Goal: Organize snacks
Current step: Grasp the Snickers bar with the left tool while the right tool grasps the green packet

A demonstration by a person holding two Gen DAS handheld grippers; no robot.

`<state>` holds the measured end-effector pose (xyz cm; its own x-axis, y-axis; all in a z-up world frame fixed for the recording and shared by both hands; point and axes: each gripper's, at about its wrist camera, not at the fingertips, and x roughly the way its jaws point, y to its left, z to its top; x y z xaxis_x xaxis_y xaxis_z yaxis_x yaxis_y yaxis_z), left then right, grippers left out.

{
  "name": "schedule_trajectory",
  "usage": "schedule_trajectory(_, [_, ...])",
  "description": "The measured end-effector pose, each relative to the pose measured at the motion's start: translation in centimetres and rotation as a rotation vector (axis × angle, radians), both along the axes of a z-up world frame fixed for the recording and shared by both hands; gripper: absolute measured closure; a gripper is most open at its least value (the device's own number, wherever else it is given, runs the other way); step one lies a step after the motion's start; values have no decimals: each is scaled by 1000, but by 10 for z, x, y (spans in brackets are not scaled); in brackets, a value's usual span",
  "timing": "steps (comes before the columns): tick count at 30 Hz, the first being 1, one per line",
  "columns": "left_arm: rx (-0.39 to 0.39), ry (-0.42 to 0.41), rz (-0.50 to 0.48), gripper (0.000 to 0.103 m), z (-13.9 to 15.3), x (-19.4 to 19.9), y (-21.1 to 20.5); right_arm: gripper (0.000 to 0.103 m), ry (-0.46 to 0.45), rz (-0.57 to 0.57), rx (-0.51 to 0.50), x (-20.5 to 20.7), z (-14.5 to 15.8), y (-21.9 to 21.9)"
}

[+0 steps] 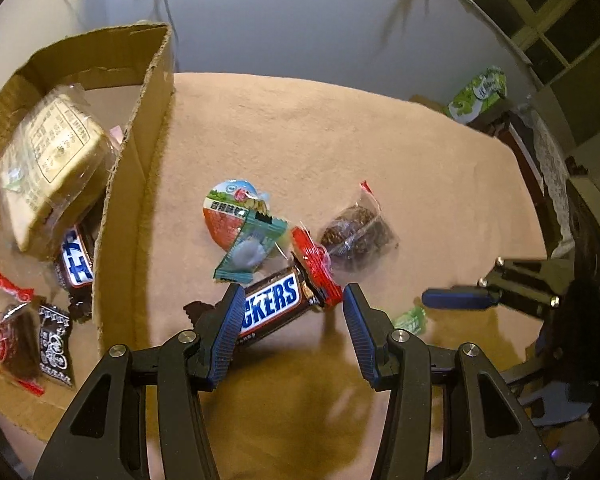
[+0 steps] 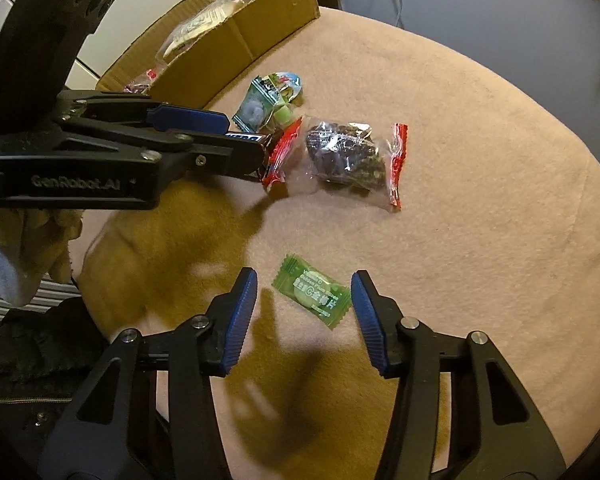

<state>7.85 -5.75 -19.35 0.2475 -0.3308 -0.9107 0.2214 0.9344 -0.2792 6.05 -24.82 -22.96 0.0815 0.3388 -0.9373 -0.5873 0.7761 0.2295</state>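
Note:
My left gripper (image 1: 292,300) is open, its fingers on either side of a Snickers bar (image 1: 270,306) that lies on the pink cloth. A teal candy (image 1: 250,252), a round jelly cup (image 1: 230,212) and a dark snack bag with red ends (image 1: 354,236) lie just beyond it. My right gripper (image 2: 304,290) is open around a green candy packet (image 2: 312,296), also in the left wrist view (image 1: 410,318). The cardboard box (image 1: 124,184) at the left holds several snacks, among them a bread pack (image 1: 48,160) and another Snickers (image 1: 76,264).
The round table's cloth (image 2: 480,200) falls away at its edge on the right. The left gripper body (image 2: 100,156) crosses the right wrist view. The box (image 2: 260,16) stands at the far left there. A green pack (image 1: 478,94) sits off the table behind.

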Motion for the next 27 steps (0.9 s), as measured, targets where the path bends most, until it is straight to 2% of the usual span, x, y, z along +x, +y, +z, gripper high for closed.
schedule_trajectory(2, [49, -19, -14, 55, 0, 2, 0, 52, -2, 4, -3, 0, 0, 0])
schedule_trajectory(8, [69, 9, -59, 55, -9, 12, -13, 52, -3, 10, -4, -1, 0, 2])
schedule_trajectory(13, [54, 28, -72, 55, -9, 3, -11, 52, -1, 13, -10, -2, -1, 5])
schedule_trajectory(17, [87, 28, -109, 55, -9, -8, -13, 53, 7, 16, -16, -2, -5, 7])
schedule_trajectory(20, [131, 16, -113, 62, -13, -10, -15, 58, 10, 28, -24, 0, -8, 12])
schedule_trajectory(22, [124, 17, -96, 68, -15, -10, -14, 59, 6, 43, -34, 0, -9, 17])
schedule_trajectory(27, [111, 14, -78, 71, -17, -13, -11, 59, -21, 114, -87, -3, -10, 34])
